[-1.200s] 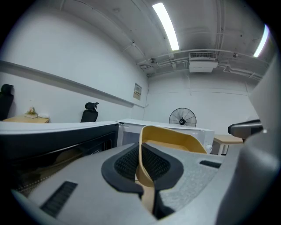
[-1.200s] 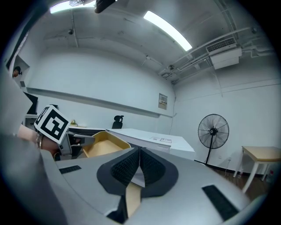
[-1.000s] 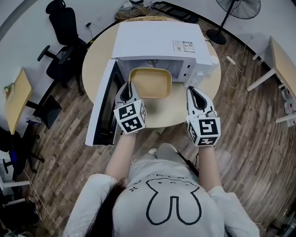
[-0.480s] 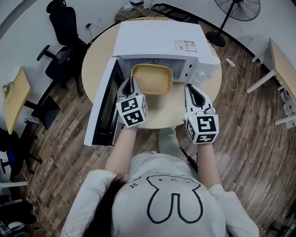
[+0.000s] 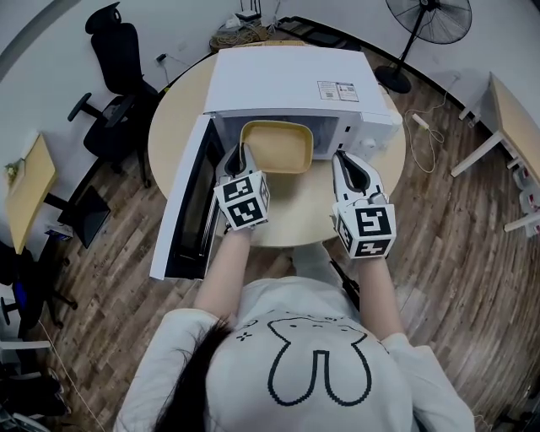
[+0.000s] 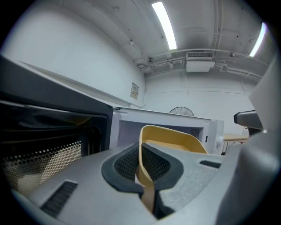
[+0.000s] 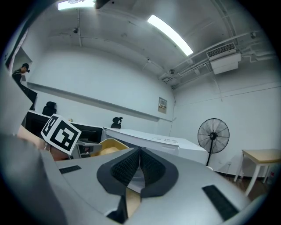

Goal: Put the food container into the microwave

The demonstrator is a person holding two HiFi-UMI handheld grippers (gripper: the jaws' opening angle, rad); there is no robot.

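Your left gripper (image 5: 240, 150) is clenched on the pale yellow, shallow, rounded-square plastic food container (image 5: 277, 145). In the left gripper view, the two ribbed dark pads (image 6: 126, 163) pinch the thin upright wall of that container (image 6: 175, 143) between them at its near left corner. The container sits level at the mouth of the white box-shaped microwave (image 5: 287, 80). Its far part lies under the front edge of the oven's top, and its near part juts out over the round, light wooden table (image 5: 291, 215). You cannot tell from these views whether its base rests on the oven floor.

The microwave's door (image 5: 186, 202), white outside and dark inside, stands swung wide open to your left, just beside the left gripper.

Your right gripper (image 5: 344, 159) hangs near the container's right side but apart from it, in front of the microwave's control panel. In its own view its pads (image 7: 151, 166) are pressed together with nothing between them.

A black pedestal fan (image 5: 429, 17) stands on the wooden floor beyond the table.
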